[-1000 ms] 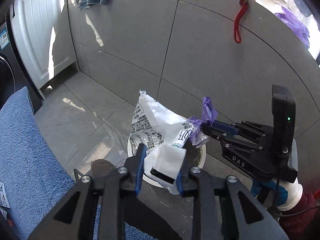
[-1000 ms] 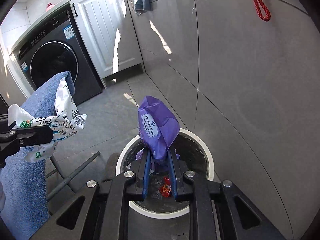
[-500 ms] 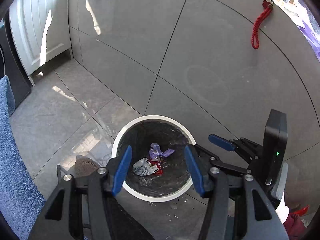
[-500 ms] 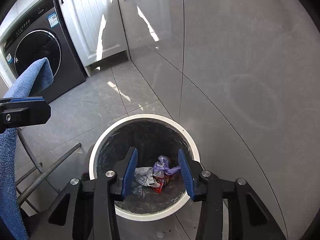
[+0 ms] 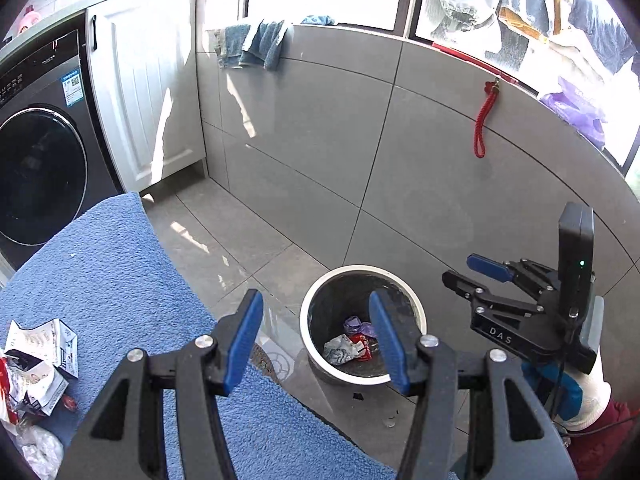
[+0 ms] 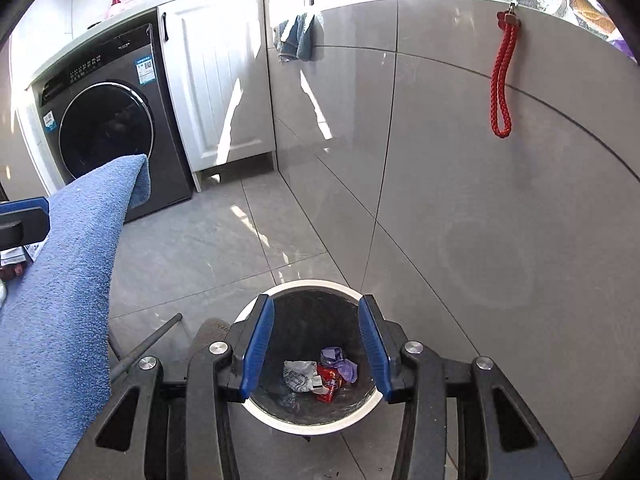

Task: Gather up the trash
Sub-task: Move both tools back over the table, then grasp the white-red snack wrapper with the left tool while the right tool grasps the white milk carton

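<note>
1. A grey-tiled laundry corner in sunlight: a white-rimmed bin [image 6: 308, 420] stands on the floor against the tiled wall [image 6: 460, 200], with a washing machine [image 6: 108, 128] well beyond it.
2. Crumpled wrappers [image 6: 316, 376], white, red and purple, lie at the bottom of the bin.
3. The right gripper [image 6: 316, 350] hangs above the bin, blue pads spread, nothing between them.
4. The left gripper [image 5: 316, 344] hovers near the bin's rim, jaws likewise parted and empty.
5. Beside the bin, more trash [image 5: 36, 364] lies on a blue towel [image 5: 120, 280].
</note>
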The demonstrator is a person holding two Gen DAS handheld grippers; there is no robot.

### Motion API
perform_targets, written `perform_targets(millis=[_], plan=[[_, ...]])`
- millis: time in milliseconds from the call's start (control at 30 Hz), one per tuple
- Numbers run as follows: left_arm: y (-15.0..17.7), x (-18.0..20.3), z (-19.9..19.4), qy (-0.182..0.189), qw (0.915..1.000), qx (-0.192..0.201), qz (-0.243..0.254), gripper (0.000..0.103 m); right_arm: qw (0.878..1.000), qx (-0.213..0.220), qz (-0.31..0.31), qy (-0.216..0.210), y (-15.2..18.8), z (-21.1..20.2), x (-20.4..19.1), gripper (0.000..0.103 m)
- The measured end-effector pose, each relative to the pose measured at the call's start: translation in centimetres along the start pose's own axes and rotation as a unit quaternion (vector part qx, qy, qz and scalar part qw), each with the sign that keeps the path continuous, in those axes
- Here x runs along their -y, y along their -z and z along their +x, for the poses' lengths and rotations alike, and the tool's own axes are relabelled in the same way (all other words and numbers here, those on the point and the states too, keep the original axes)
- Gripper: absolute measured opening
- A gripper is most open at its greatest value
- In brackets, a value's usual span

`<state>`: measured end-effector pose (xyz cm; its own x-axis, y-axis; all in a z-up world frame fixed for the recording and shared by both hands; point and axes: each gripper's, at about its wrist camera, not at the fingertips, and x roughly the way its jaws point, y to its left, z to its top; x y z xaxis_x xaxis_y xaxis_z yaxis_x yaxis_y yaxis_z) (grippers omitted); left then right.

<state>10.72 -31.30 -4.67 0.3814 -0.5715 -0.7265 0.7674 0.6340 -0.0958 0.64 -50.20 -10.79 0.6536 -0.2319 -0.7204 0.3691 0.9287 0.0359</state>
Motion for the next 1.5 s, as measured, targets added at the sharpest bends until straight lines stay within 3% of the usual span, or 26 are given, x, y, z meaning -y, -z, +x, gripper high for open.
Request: perform_targets(millis=[400, 800, 1067, 1233, 1500], plan=[[5.6, -8.5, -12.4, -0.082, 0.9928, 0.069, -0.054, 0.054, 0.994, 0.072, -0.063, -0.050, -2.7, -7.6, -7.7, 0.045], [14.8, -18.4, -22.2, -0.153, 0.9699, 0.109, -0.155, 0.058, 0.982, 0.105, -0.131, -0.082, -3.4, -12.6, -16.0, 0.049], [21.1, -24.2, -25.7, -0.199, 0.9492, 0.108, -0.219, 0.058, 0.975, 0.104, -0.166, -0.103, -3.2, -13.5, -20.8, 0.050], [23.2, -27.3, -26.6, -0.213, 0.9370, 0.102, -0.257, 0.058, 0.970, 0.094, -0.188, -0.118, -3.5, -12.5, -23.3, 0.051], [22.4, -30.8, -23.6, -0.195, 0.9354, 0.077, -0.285, 0.058, 0.963, 0.065, -0.216, -0.150, -4.7, -8.6, -26.9, 0.056]])
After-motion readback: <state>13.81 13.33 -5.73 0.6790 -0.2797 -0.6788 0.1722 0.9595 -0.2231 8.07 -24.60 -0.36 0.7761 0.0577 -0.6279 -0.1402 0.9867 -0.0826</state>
